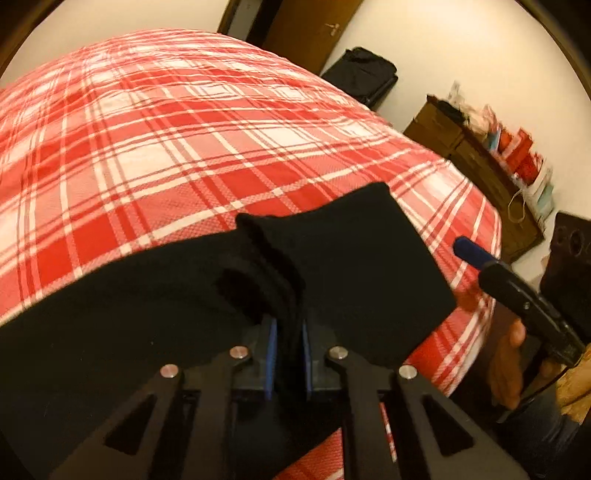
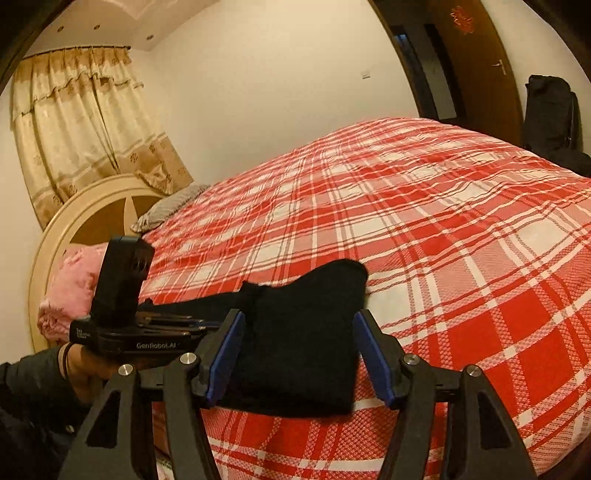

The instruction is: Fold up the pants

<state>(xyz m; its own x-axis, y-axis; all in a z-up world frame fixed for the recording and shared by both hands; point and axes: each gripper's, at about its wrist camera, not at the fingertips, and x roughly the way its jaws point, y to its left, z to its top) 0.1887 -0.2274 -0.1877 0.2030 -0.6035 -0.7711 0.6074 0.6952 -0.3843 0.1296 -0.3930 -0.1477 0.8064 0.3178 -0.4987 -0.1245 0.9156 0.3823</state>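
Black pants (image 1: pixel 351 258) lie folded along the near edge of a bed with a red and white plaid cover (image 1: pixel 184 147). My left gripper (image 1: pixel 288 332) is shut on a bunched ridge of the black cloth, pinched between its blue pads. In the right wrist view the short folded end of the pants (image 2: pixel 306 295) sits between the wide-apart blue pads of my right gripper (image 2: pixel 299 343), which is open and does not press on the cloth. The left gripper (image 2: pixel 192 325) reaches into the cloth from the left, held by a hand. A blue-tipped finger (image 1: pixel 471 251) of the right gripper shows beside the pants.
The plaid cover (image 2: pixel 443 221) stretches far beyond the pants. A pink pillow (image 2: pixel 70 284) and a round headboard (image 2: pixel 74 210) are at the left. A wooden door (image 1: pixel 306 33), a black bag (image 1: pixel 365 74) and a cluttered wooden shelf (image 1: pixel 491 166) stand along the wall.
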